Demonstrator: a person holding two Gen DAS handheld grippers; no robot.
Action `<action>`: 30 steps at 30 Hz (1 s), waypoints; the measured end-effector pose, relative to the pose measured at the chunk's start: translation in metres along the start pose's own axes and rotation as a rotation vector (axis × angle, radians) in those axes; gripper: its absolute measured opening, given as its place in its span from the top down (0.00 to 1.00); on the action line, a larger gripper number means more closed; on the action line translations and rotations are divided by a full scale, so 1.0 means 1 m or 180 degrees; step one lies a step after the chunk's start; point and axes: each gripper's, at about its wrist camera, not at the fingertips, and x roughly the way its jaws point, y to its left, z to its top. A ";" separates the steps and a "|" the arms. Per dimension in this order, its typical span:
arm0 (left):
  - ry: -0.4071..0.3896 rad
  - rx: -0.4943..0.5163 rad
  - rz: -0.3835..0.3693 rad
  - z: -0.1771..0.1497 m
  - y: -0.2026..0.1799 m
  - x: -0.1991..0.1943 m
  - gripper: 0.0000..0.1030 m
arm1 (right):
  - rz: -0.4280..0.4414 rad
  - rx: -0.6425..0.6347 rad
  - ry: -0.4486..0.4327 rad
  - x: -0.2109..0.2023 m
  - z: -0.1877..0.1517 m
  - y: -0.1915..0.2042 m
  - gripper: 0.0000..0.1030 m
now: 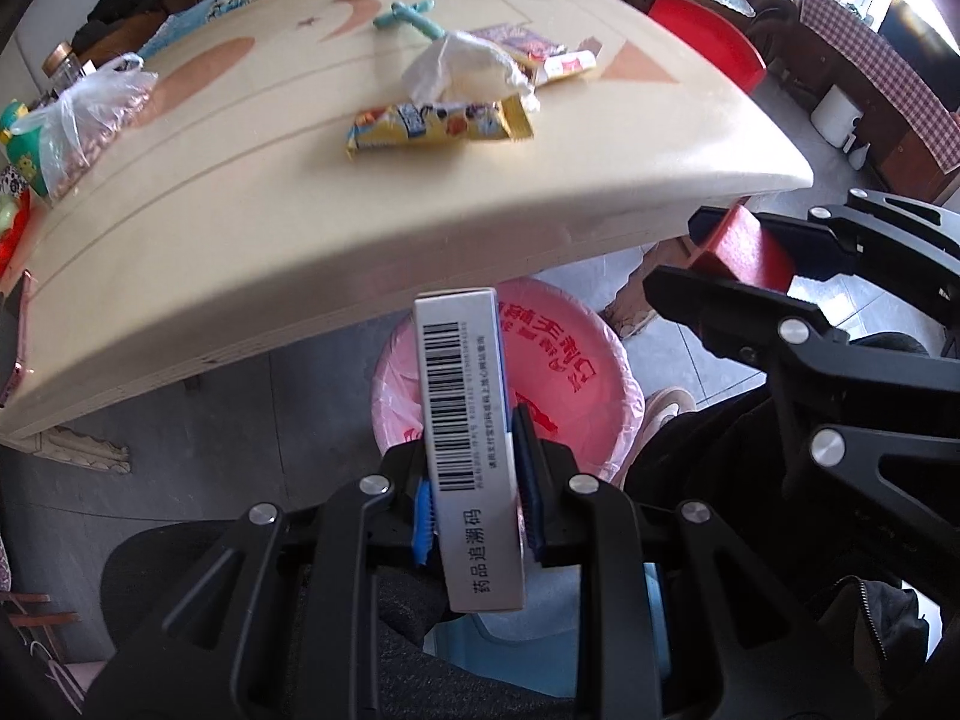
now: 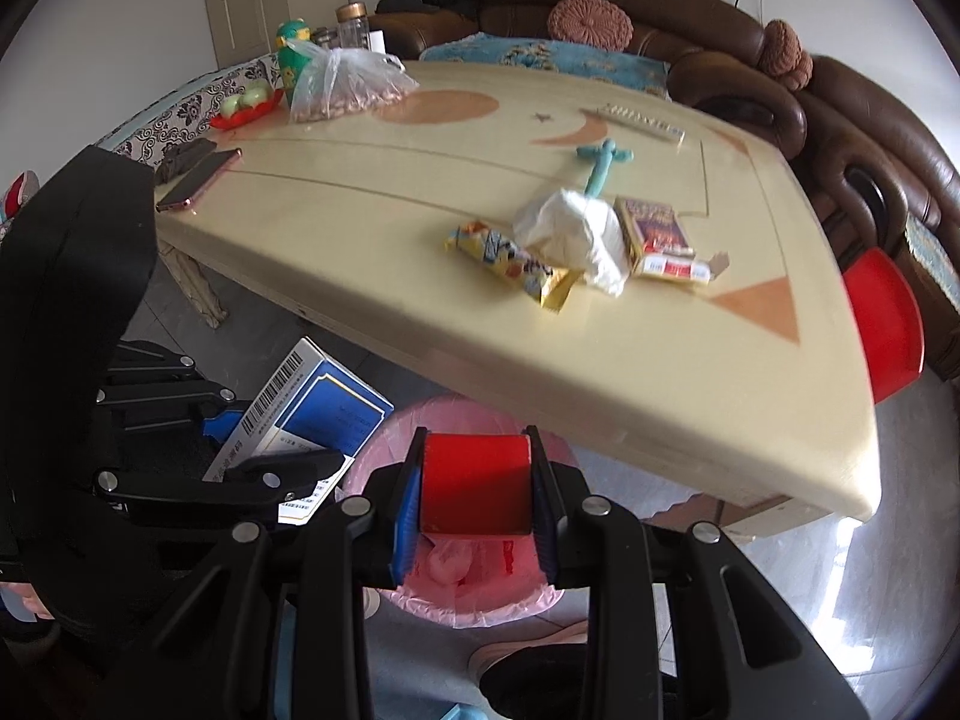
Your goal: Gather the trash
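Note:
My left gripper [image 1: 471, 480] is shut on a white and blue medicine box [image 1: 465, 420], held over the pink-lined trash bin [image 1: 576, 360] below the table edge. The box also shows in the right wrist view [image 2: 312, 408]. My right gripper [image 2: 474, 492] is shut on a red box [image 2: 474, 480], above the same bin [image 2: 396, 432]; it also shows in the left wrist view [image 1: 744, 252]. On the cream table [image 2: 420, 192] lie a yellow snack wrapper [image 2: 516, 264], a crumpled white tissue [image 2: 576, 234] and an opened card box [image 2: 660, 234].
A teal toy [image 2: 603, 165], a phone [image 2: 198, 180], a plastic bag of nuts [image 2: 342, 84], bottles and a fruit plate [image 2: 246, 108] are on the table. A brown sofa [image 2: 840, 102] lies behind, a red stool [image 2: 888, 324] at the right.

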 end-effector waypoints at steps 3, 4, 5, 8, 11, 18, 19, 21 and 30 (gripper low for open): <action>0.0045 -0.0011 -0.0009 -0.001 0.002 0.010 0.77 | -0.0009 0.0018 0.0062 0.012 -0.006 -0.002 0.71; 0.0069 -0.0010 -0.0016 -0.002 0.002 0.015 0.77 | 0.0010 0.0038 0.0101 0.019 -0.009 -0.004 0.71; 0.0101 -0.0005 -0.0031 -0.002 0.002 0.021 0.77 | 0.0024 0.0060 0.0133 0.025 -0.011 -0.005 0.71; 0.0172 -0.0001 -0.0079 -0.003 0.004 0.036 0.77 | 0.0052 0.0112 0.0230 0.042 -0.018 -0.009 0.71; 0.0240 -0.0022 -0.0202 -0.005 0.008 0.054 0.77 | 0.0131 0.0229 0.0330 0.061 -0.025 -0.014 0.71; 0.0469 -0.0152 -0.0334 -0.003 0.021 0.096 0.77 | 0.0276 0.0460 0.0564 0.103 -0.043 -0.024 0.71; 0.0499 -0.0175 -0.0357 -0.002 0.022 0.101 0.77 | 0.0289 0.0500 0.0615 0.111 -0.046 -0.027 0.71; 0.0572 -0.0223 -0.0382 -0.003 0.025 0.112 0.77 | 0.0286 0.0529 0.0686 0.123 -0.051 -0.029 0.71; 0.0827 -0.0258 -0.0250 -0.009 0.028 0.162 0.77 | 0.0359 0.0529 0.1114 0.201 -0.072 -0.038 0.71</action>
